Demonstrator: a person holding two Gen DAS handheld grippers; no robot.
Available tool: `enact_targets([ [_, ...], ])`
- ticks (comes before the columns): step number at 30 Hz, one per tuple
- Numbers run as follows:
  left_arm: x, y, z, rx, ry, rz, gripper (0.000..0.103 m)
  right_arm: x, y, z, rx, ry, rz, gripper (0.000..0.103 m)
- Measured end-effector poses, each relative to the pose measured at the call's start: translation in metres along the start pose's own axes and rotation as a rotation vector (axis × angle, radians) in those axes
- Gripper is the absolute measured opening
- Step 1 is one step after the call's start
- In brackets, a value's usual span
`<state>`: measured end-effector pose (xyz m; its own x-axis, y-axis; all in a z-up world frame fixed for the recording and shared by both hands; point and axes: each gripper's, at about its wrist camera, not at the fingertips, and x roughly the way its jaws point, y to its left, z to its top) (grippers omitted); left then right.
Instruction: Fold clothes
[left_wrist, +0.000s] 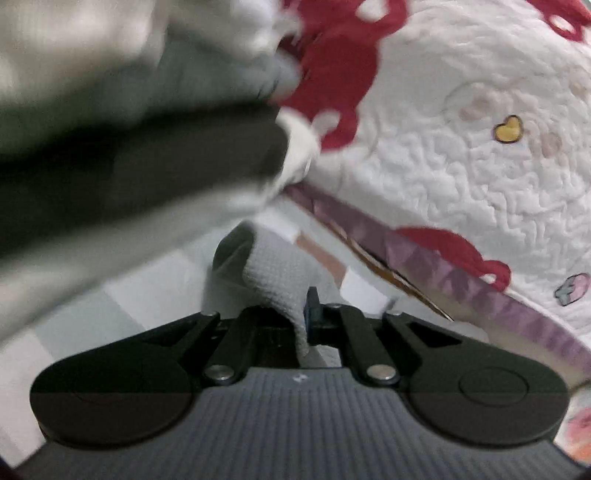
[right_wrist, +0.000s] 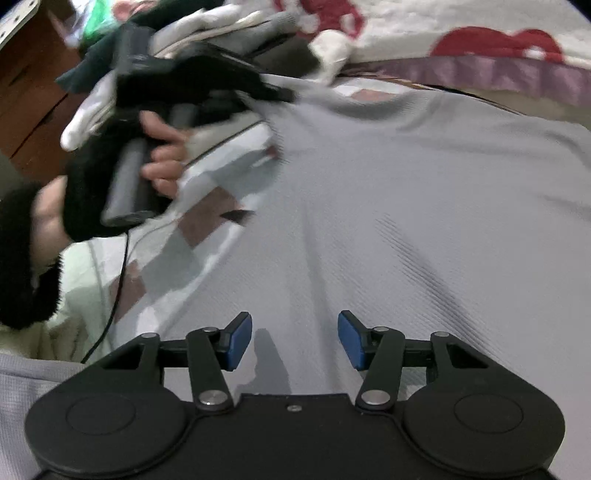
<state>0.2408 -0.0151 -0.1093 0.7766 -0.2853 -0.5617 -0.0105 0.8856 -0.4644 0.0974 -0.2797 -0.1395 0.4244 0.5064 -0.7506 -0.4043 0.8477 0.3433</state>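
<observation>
We see the grey shirt (right_wrist: 388, 206) spread flat over the bed, filling most of the right wrist view. Our right gripper (right_wrist: 294, 341) hovers over the shirt's near part with its jaws apart, the 2 blue pads (right_wrist: 240, 341) holding nothing.

Our left gripper (left_wrist: 301, 325) has its jaws closed on a fold of the shirt (left_wrist: 280, 280), which rises in a waffle-textured hump just beyond the pads. From the right wrist view, that gripper (right_wrist: 280, 96) sits at the shirt's far left edge, held by a hand (right_wrist: 162, 155) in a black fuzzy sleeve (right_wrist: 26, 258), with a thin black cable (right_wrist: 122, 266) trailing down beside the shirt.

Beyond the shirt lies a white quilt (left_wrist: 480, 166) with red patches and a purple border (left_wrist: 424, 262). A blurred heap of clothes (left_wrist: 110, 129), dark and pale, crowds the left of the left wrist view and blocks what lies behind it. A checked sheet (right_wrist: 207, 221) shows left of the shirt, and brown wooden furniture (right_wrist: 33, 96) stands past the heap.
</observation>
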Motion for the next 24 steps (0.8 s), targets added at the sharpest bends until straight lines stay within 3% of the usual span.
enact_targets([
  [4, 0.013, -0.002, -0.013, 0.024, 0.077, 0.105, 0.003, -0.013, -0.021, -0.012, 0.095, -0.052, 0.020, 0.056],
  [7, 0.021, 0.022, -0.015, -0.080, 0.109, 0.067, 0.003, -0.020, -0.030, -0.018, 0.149, -0.073, 0.018, 0.056],
  [13, -0.002, -0.006, 0.003, -0.005, 0.032, -0.177, 0.003, -0.023, -0.030, -0.020, 0.125, -0.056, -0.015, 0.056],
  [17, -0.023, -0.059, -0.005, 0.135, 0.051, -0.423, 0.003, -0.034, -0.033, -0.012, 0.154, -0.042, -0.072, 0.058],
  [18, -0.028, -0.074, -0.010, 0.159, 0.084, -0.497, 0.003, -0.040, -0.035, -0.010, 0.167, -0.048, -0.100, 0.058],
  [21, -0.014, -0.104, -0.038, 0.110, 0.387, -0.738, 0.014, -0.067, -0.052, -0.007, 0.212, -0.089, -0.202, 0.058],
  [22, -0.006, -0.108, -0.044, 0.098, 0.472, -0.736, 0.016, -0.075, -0.059, -0.008, 0.233, -0.102, -0.230, 0.058],
  [24, 0.010, -0.112, -0.054, 0.100, 0.602, -0.663, 0.033, -0.083, -0.074, -0.013, 0.305, -0.114, -0.252, 0.058],
])
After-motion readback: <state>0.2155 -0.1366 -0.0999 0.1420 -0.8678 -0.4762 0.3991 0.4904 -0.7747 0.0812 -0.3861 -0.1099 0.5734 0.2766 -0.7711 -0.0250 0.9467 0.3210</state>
